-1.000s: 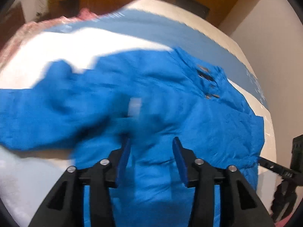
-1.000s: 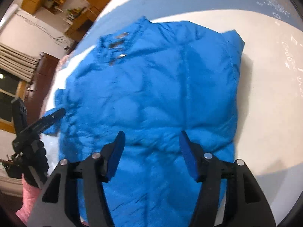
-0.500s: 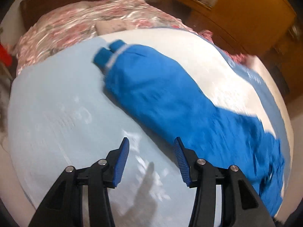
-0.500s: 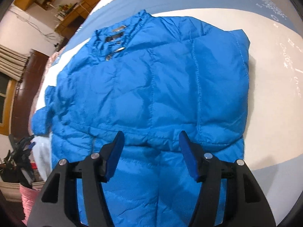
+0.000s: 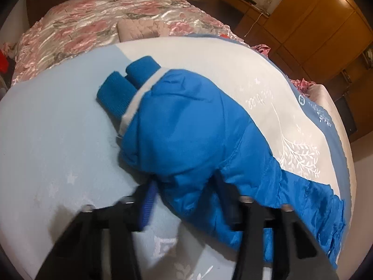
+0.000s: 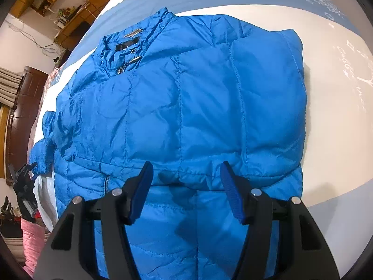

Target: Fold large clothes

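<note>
A bright blue puffer jacket (image 6: 177, 107) lies flat on the bed, collar at the far side, one side folded over its body. Its left sleeve (image 5: 186, 126) stretches across the bedsheet, with a knit cuff (image 5: 121, 88) at the far end. My left gripper (image 5: 184, 193) is open, its jaws either side of the sleeve's puffy middle; the right jaw is partly hidden behind the fabric. My right gripper (image 6: 186, 182) is open and empty, hovering over the jacket's lower part. The left gripper also shows at the left edge of the right wrist view (image 6: 23, 179).
The bed carries a light blue and white sheet (image 5: 53, 140) with printed trees. A pink floral quilt (image 5: 93, 23) and a pillow (image 5: 139, 29) lie at the far end. Wooden wardrobes (image 5: 314, 23) stand beyond. A pink cloth (image 6: 32, 240) hangs at the bed's left edge.
My left gripper swung from over the jacket body to the outstretched sleeve and moved in until the sleeve sits between its jaws. The right gripper hardly moved.
</note>
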Demonstrator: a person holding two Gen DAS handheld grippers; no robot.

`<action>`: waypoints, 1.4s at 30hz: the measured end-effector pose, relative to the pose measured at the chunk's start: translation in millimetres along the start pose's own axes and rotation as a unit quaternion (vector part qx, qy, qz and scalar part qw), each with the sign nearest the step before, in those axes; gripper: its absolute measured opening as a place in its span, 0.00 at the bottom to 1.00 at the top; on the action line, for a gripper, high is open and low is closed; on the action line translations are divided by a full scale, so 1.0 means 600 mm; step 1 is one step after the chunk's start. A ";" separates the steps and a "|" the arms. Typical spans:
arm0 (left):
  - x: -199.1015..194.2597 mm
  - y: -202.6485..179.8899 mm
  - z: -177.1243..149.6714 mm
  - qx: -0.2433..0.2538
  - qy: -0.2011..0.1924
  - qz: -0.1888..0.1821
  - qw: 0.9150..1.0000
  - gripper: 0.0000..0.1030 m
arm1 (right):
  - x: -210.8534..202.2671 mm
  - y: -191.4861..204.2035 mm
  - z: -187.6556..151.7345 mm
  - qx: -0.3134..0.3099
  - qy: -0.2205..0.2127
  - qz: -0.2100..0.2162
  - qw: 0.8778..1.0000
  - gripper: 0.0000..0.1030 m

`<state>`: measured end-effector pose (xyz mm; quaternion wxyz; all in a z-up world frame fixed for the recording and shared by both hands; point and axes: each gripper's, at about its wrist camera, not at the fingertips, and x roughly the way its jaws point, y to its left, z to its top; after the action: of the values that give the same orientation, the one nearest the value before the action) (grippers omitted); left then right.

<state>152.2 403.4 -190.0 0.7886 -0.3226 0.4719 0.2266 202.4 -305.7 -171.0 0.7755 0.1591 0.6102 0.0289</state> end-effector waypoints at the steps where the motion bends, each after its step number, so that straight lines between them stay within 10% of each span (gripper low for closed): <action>1: -0.001 0.002 0.000 -0.003 -0.002 -0.006 1.000 0.20 | -0.001 0.001 0.000 0.001 0.000 0.000 1.000 0.58; 12: -0.102 -0.089 -0.032 0.066 -0.092 -0.078 0.991 0.05 | -0.046 -0.002 -0.017 -0.007 -0.018 0.005 1.000 0.58; 21: -0.214 -0.295 -0.124 0.215 -0.134 -0.164 0.953 0.05 | -0.086 -0.008 -0.043 -0.016 -0.039 0.018 0.999 0.58; 31: -0.196 -0.522 -0.287 0.346 -0.059 -0.256 0.901 0.05 | -0.104 -0.035 -0.064 -0.008 -0.049 0.020 0.999 0.58; 42: -0.005 -0.550 -0.405 0.384 0.090 -0.195 0.898 0.05 | -0.028 -0.063 -0.073 0.017 0.000 -0.005 1.000 0.58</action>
<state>223.8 0.3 -174.3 0.8337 -0.0993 0.5189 -0.1606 150.8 -336.1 -174.6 0.7727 0.1693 0.6116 0.0149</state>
